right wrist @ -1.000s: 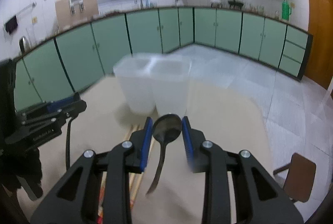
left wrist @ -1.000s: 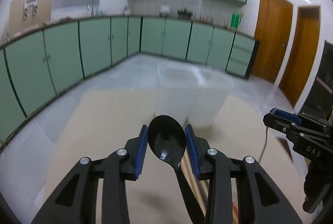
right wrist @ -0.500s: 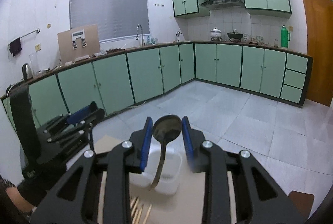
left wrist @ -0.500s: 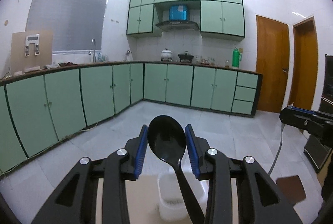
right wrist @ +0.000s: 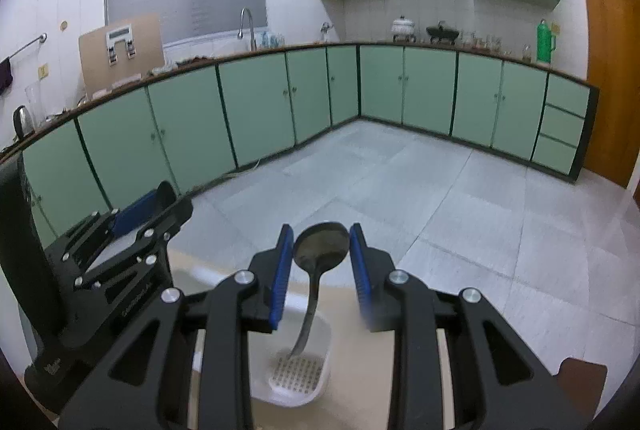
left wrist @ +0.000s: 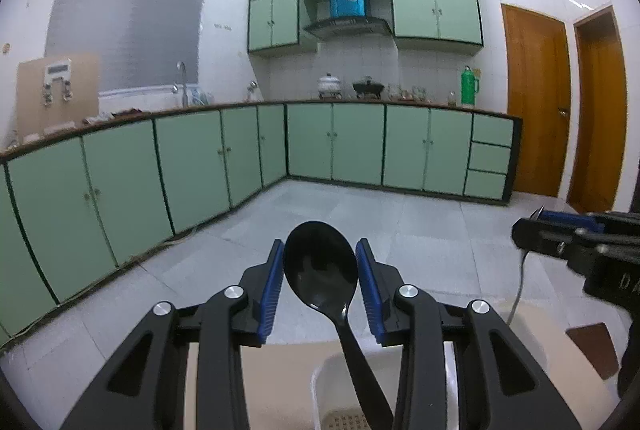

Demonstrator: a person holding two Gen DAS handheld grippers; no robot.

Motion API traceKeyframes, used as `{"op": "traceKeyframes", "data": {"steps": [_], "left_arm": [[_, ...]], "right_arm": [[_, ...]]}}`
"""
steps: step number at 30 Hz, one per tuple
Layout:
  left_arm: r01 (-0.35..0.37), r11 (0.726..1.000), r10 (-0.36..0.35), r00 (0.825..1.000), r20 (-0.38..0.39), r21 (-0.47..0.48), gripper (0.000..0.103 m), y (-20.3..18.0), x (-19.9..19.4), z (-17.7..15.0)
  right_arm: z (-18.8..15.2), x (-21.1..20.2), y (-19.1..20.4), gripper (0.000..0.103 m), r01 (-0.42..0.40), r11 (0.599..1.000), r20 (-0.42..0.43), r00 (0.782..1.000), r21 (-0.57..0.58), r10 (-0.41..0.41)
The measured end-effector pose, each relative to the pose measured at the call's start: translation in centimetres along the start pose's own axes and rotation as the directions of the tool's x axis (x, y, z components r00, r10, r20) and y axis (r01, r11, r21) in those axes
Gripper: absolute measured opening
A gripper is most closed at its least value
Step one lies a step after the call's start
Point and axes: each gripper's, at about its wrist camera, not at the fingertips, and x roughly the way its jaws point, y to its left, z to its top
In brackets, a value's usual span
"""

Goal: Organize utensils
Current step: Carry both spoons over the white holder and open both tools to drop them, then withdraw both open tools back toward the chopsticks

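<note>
Green base cabinets [left wrist: 192, 166] wrap the room, grey tiled floor [right wrist: 460, 198] in front, wooden doors [left wrist: 536, 102] to the right. Beige table [right wrist: 360, 370] shows only at the bottom of both wrist views.

White plastic utensil holder [right wrist: 320, 334] stands on the table, perforated base visible through its open top – from the left wrist only its near rim [left wrist: 320, 374] shows.

Left gripper [left wrist: 320, 282]: blue pads closed on the bowl of a black plastic spoon [left wrist: 320, 270], bowl upright and facing the camera, handle running down over the holder's opening. Whether the tip is inside the holder – can't tell, cut off at the frame edge.

Right gripper [right wrist: 321, 262]: pads clamped on the bowl of a dull metal spoon [right wrist: 320, 244], handle hanging down into the holder opening, tip near the perforated base. Contact with the base can't be resolved.

Each gripper is visible from the other's camera, side by side, apart.
</note>
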Motion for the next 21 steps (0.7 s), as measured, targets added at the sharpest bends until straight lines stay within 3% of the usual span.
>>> {"op": "traceKeyframes", "data": {"steps": [6, 14, 17, 21], "left_arm": [[0.014, 1.000, -0.014, 1.000, -0.027, 0.007, 0.045, 0.4, -0.9, -0.7], [0.021, 1.000, -0.020, 0.997, -0.073, 0.013, 0.058, 0.8, -6.1, -0.8], [0.037, 0.999, -0.035, 0.992, -0.117, 0.009, 0.068, 0.7, -8.9, -2.2], [0.054, 0.998, -0.049, 0.974, -0.221, 0.019, 0.081, 0.1, -13.3, -6.5]], "right_arm": [[-2.2, 0.7, 0.3, 0.029, -0.014, 1.000, -0.050, 0.999, 0.010, 0.014], [-4.4, -3.7, -0.1, 0.053, 0.005, 0.999, -0.044, 0.999, 0.048, -0.002], [-7.2, -6.5, 0.2, 0.063, 0.004, 0.999, -0.061, 0.998, 0.052, 0.000], [-12.0, -9.6, 1.4, 0.073, 0.008, 0.999, -0.122, 0.993, 0.051, -0.002]]}}
